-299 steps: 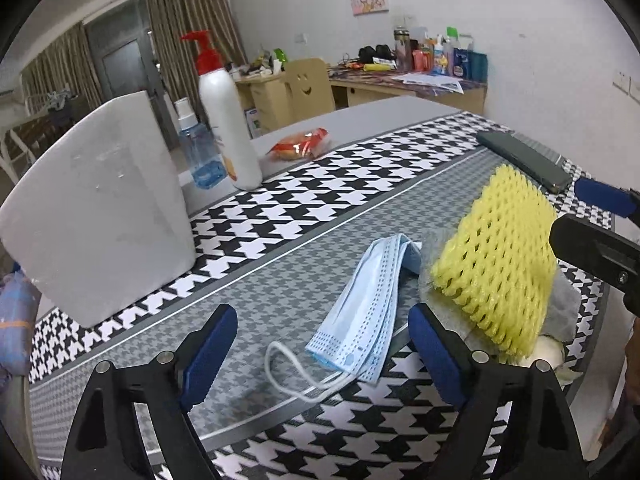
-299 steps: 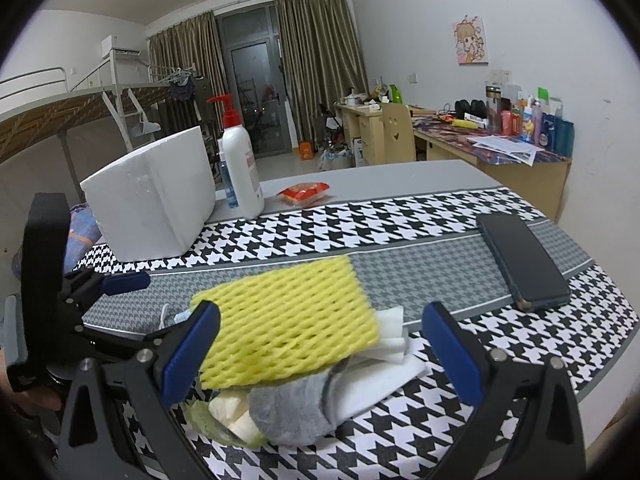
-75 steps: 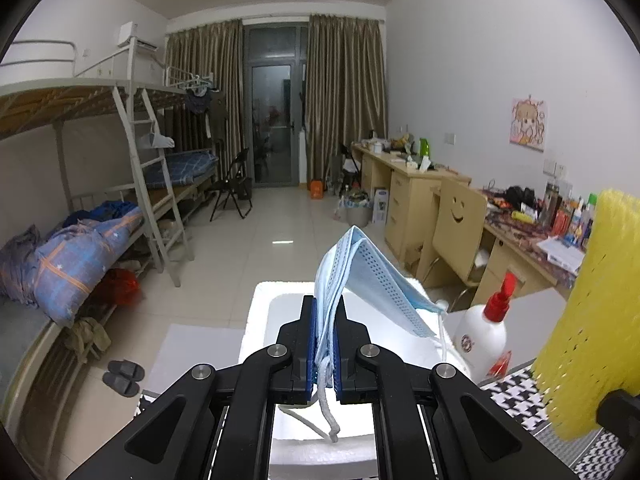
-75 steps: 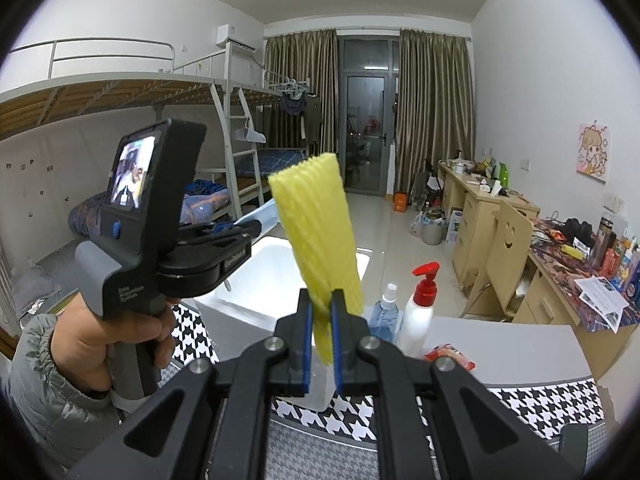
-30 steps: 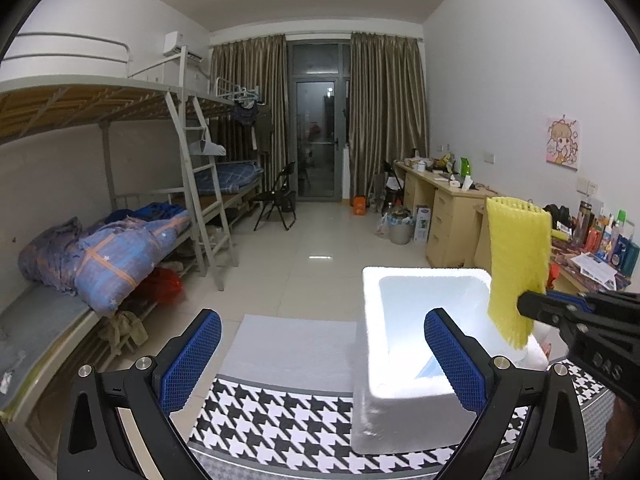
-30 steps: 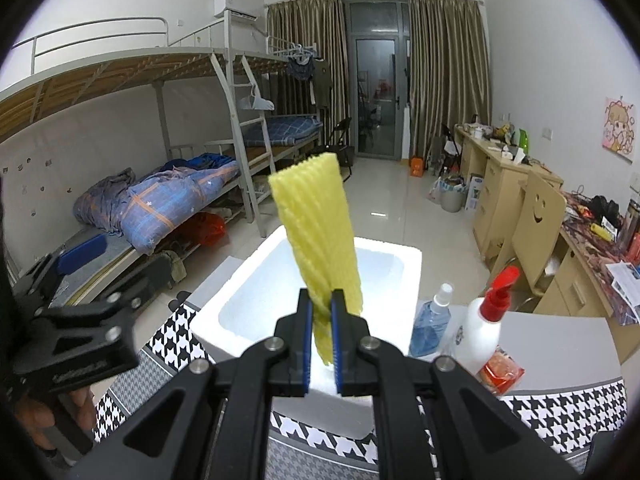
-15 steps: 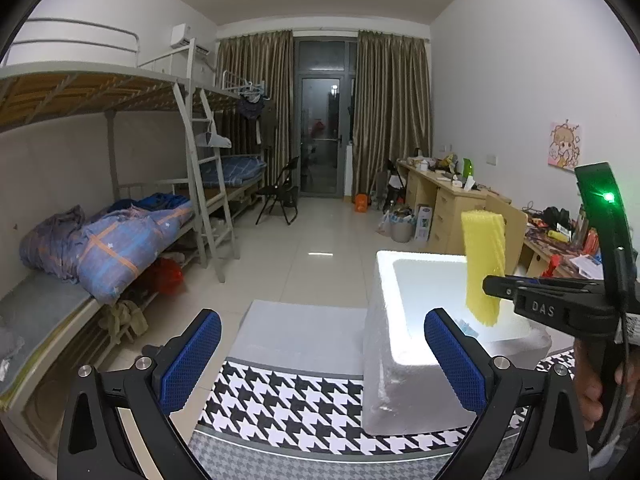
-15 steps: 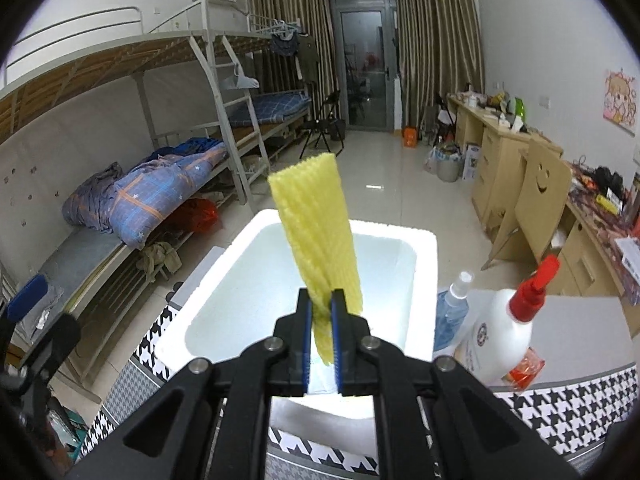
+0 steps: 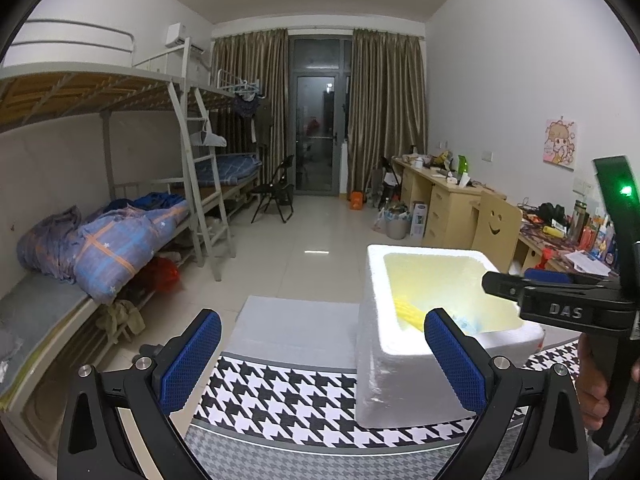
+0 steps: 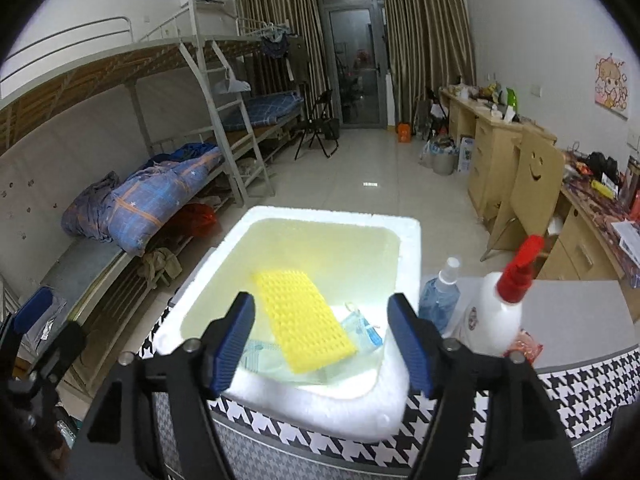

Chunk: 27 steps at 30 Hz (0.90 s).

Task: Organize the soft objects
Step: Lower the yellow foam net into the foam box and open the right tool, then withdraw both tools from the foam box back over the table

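With the yellow foam net [image 10: 306,322] lying inside the white foam box [image 10: 408,248] over what looks like a blue mask [image 10: 362,330], both the right gripper [image 10: 320,344] and left gripper [image 9: 318,354] gape empty, so lift straight clear of the box.

box mouth: foam box [image 10: 404,276] standing open-topped, yellow foam net [image 10: 305,325] and face mask [image 10: 362,329] lying on its floor | 3 o'clock: spray bottle [image 10: 441,297] and lotion bottle [image 10: 498,312] crowding the box wall | 9 o'clock: left gripper [image 9: 320,364] hanging agape just beside the box
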Available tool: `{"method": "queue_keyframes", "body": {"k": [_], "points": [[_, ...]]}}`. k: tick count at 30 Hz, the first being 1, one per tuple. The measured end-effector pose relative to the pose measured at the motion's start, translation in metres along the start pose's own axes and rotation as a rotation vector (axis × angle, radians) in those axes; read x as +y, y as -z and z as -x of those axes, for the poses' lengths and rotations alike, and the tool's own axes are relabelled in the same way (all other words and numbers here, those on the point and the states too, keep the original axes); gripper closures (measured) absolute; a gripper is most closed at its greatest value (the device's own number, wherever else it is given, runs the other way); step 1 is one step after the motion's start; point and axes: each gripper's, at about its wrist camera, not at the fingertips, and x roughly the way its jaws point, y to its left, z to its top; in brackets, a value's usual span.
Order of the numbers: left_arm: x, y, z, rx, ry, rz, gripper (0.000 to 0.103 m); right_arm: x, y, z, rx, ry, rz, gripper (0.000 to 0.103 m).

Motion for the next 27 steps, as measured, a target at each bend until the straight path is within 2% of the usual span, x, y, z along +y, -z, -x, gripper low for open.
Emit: {"method": "queue_keyframes", "body": {"k": [7,16,27], "points": [[-0.009,-0.001,0.016,-0.017,0.012,-0.014,0.001,0.001,0.005,0.029,-0.048,0.005,0.011,0.012],[-0.020,0.001,0.039,-0.030,0.035,-0.037,0.001,0.004,0.018,0.063,-0.105,0.030,0.046,0.010],[-0.032,0.005,0.066,-0.053,0.064,-0.061,0.001,0.002,0.034,0.093,-0.141,0.020,0.047,0.010]]}}
